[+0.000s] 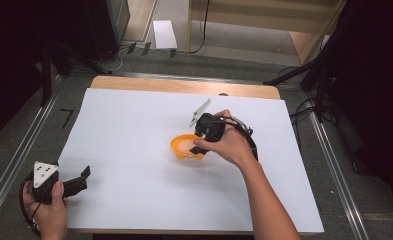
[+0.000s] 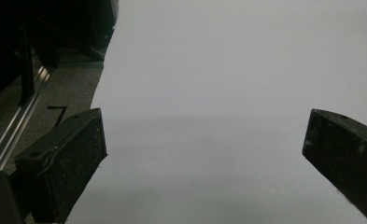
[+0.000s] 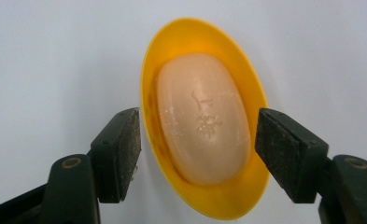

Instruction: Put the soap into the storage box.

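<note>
A white sheet [image 1: 134, 145] covers almost the whole wooden table [image 1: 184, 85], leaving bare wood only along the far edge; its near right corner is cut off by the person's right forearm. Near the middle of the sheet, a little to the right, sits a yellow oval dish [image 3: 204, 116] with a pale bar of soap [image 3: 202, 119] lying in it. In the high view the right gripper [image 1: 200, 142] and the hand around it hide most of the dish [image 1: 184, 148], and the soap is hard to make out there. In the right gripper view the right gripper [image 3: 197, 154] has its jaws against the dish's two long sides, clamped on its rim. The stamped mark on the soap is too faint to read. The left gripper [image 1: 84, 175] rests at the sheet's near left corner, well apart from the dish, with its jaws spread wide over bare sheet [image 2: 218, 93].
</note>
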Demonstrator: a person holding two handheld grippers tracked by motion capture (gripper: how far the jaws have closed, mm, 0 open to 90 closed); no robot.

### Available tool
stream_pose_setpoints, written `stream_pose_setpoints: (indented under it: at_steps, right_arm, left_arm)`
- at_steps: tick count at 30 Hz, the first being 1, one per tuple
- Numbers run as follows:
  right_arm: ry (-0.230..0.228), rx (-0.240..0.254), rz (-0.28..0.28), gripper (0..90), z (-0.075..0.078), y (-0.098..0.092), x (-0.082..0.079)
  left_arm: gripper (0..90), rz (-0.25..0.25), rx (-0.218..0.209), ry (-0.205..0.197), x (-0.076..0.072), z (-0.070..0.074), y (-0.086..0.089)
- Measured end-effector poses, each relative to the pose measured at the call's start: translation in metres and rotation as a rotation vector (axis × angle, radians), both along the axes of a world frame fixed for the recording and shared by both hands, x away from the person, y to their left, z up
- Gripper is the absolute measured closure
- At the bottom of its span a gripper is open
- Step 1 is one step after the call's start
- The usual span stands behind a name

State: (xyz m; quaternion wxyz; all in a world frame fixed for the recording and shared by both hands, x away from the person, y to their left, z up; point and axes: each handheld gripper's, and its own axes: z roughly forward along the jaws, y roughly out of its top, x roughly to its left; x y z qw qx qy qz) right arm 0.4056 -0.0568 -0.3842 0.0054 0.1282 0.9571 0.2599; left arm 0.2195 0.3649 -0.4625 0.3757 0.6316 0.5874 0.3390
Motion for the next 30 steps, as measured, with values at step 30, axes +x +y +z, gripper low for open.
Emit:
stream_pose_setpoints:
  at_steps: [30]
  right_arm:
    - [-0.102,0.109,-0.397,0.0,-0.021,-0.088,-0.037]
  left_arm:
    - [0.1,0.002,0.004,-0.002,0.0,0.0,-0.001]
